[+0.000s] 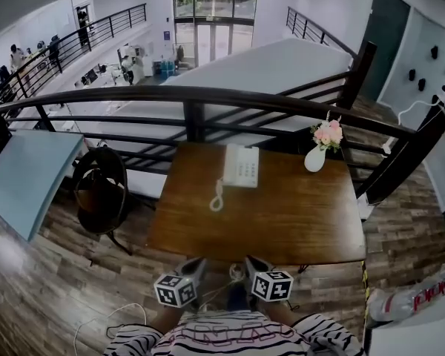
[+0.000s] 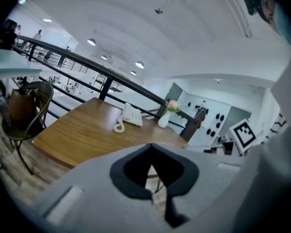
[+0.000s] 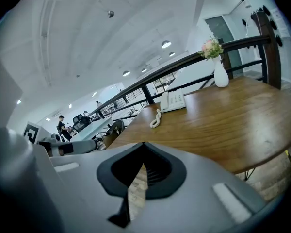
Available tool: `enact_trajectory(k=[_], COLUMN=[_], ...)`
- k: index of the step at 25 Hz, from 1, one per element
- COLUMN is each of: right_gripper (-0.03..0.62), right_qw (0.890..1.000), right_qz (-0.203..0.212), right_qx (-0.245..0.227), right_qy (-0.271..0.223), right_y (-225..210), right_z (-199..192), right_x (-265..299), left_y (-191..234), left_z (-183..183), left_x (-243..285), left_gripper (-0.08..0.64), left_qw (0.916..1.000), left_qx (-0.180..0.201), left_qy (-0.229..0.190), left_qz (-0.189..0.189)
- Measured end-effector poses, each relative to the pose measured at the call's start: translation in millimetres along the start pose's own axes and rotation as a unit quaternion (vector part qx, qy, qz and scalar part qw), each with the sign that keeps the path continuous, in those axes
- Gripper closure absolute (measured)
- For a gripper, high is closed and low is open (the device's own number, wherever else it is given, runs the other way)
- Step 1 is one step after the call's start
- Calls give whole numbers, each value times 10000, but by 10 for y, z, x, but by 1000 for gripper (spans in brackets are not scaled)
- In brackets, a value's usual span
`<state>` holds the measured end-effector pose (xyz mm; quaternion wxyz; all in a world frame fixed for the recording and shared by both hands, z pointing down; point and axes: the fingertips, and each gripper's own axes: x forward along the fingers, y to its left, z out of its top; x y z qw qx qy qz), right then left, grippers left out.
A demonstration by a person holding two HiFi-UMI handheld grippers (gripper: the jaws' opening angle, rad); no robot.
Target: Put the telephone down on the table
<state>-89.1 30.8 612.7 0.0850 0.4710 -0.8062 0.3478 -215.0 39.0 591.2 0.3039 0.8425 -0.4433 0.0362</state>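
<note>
A white telephone (image 1: pixel 241 166) lies on the far middle of the brown wooden table (image 1: pixel 282 217), its coiled cord (image 1: pixel 217 199) trailing toward me. It also shows in the left gripper view, telephone (image 2: pixel 132 114), and in the right gripper view, telephone (image 3: pixel 173 101). Both grippers hang short of the table's near edge, close to my body. My left gripper (image 1: pixel 196 264) is shut with nothing in it, jaws meeting in its own view (image 2: pixel 152 147). Beside it, my right gripper (image 1: pixel 254 262) is likewise shut and holds nothing (image 3: pixel 144 144).
A white vase with pink flowers (image 1: pixel 319 153) stands at the table's far right corner. A dark railing (image 1: pixel 208 95) runs behind the table. A round dark chair (image 1: pixel 100 191) and a light blue tabletop (image 1: pixel 26 173) are at the left. Wooden floor surrounds the table.
</note>
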Motion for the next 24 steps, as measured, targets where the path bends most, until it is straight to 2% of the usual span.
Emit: enact_trajectory(k=[12, 24], right_gripper=[594, 594], right_qw=[9995, 9994], right_qz=[-253, -263], right_qx=[-90, -36], right_qy=[-154, -221], right_y=[2, -33], right_z=[-25, 10], right_x=[41, 88], left_y=[72, 133], left_z=[-14, -32], left_x=[-75, -46], left_gripper=[558, 558], left_qw=[9996, 9994], left_qx=[201, 219], left_qy=[-119, -102], left_qz=[147, 259])
